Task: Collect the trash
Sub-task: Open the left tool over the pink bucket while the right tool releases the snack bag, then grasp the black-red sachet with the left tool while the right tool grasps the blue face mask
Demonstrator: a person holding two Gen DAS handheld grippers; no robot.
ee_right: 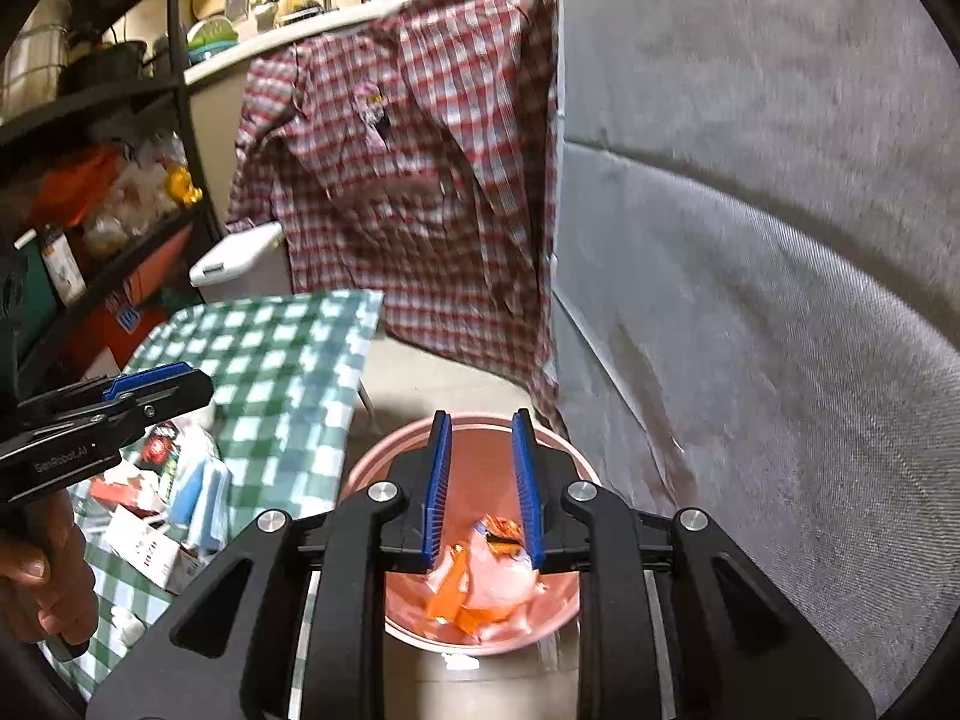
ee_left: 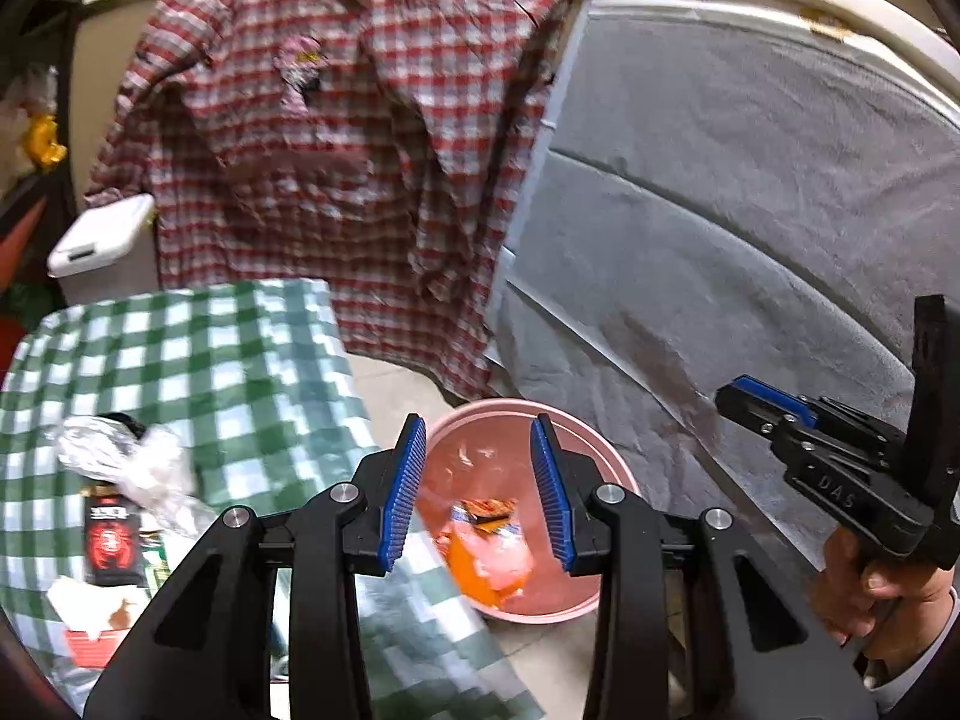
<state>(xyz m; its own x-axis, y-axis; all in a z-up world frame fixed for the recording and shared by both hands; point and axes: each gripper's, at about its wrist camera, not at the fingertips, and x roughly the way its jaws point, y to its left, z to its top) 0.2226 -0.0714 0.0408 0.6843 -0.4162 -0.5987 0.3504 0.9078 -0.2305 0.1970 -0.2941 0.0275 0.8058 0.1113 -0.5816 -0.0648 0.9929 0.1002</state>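
Note:
A pink bin [ee_left: 576,426] stands on the floor beside the table; it also shows in the right wrist view [ee_right: 372,468]. An orange wrapper [ee_left: 489,558] lies inside it, also seen from the right wrist [ee_right: 486,582]. My left gripper [ee_left: 477,486] is open and empty, above the bin's near rim. My right gripper [ee_right: 480,492] is open and empty, directly over the bin; it shows from the side in the left wrist view [ee_left: 762,402]. Trash lies on the green checked tablecloth [ee_left: 210,360]: a clear plastic bag [ee_left: 138,462], a black packet [ee_left: 111,540], and white and blue cartons [ee_right: 180,510].
A red plaid shirt [ee_left: 336,138] hangs from a counter behind the table. A grey fabric sofa [ee_left: 750,210] rises right of the bin. A white lidded bin [ee_left: 99,234] stands at the back left. Shelves with clutter [ee_right: 90,192] are at the left.

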